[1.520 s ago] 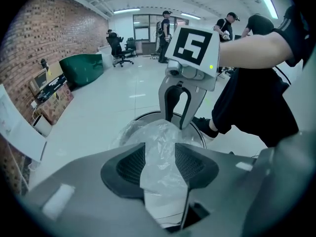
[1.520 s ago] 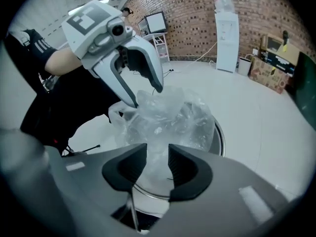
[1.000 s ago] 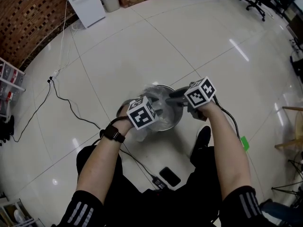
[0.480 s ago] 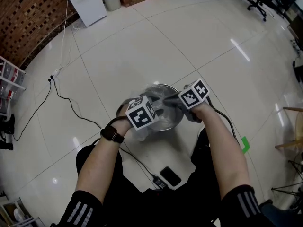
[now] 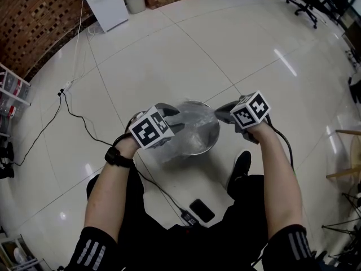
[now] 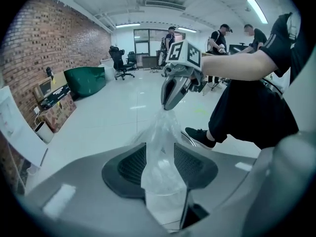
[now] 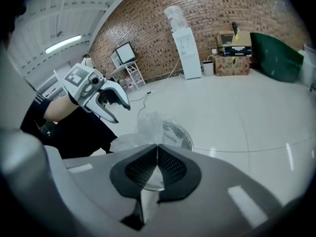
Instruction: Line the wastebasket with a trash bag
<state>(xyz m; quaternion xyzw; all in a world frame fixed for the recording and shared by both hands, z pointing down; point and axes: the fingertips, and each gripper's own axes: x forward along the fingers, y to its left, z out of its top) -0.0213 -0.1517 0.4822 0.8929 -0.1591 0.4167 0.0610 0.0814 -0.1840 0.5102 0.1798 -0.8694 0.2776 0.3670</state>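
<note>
A round metal wastebasket (image 5: 216, 137) stands on the floor between my grippers, with a clear trash bag (image 5: 189, 130) bunched in and over its mouth. My right gripper (image 5: 218, 111) is at the basket's right rim, shut on a pinch of the bag. The left gripper view shows the film hanging stretched from the right gripper (image 6: 167, 105). My left gripper (image 5: 179, 120) is over the left rim. Its jaws have eased in slightly but stand apart, as the right gripper view shows that gripper (image 7: 121, 114) with nothing pinched. The bag (image 6: 163, 147) only shows through the gap.
A black cable (image 5: 84, 129) runs across the tiles at left, and a dark phone-like slab (image 5: 202, 210) lies near my feet. My shoe (image 5: 241, 165) is beside the basket. A white water dispenser (image 5: 104, 1), a small bin (image 5: 132, 1) and cardboard boxes stand by the brick wall.
The two grippers have drawn apart: the left one moved left and up, the right one moved right. The right jaws closed on the bag and pulled its film up.
</note>
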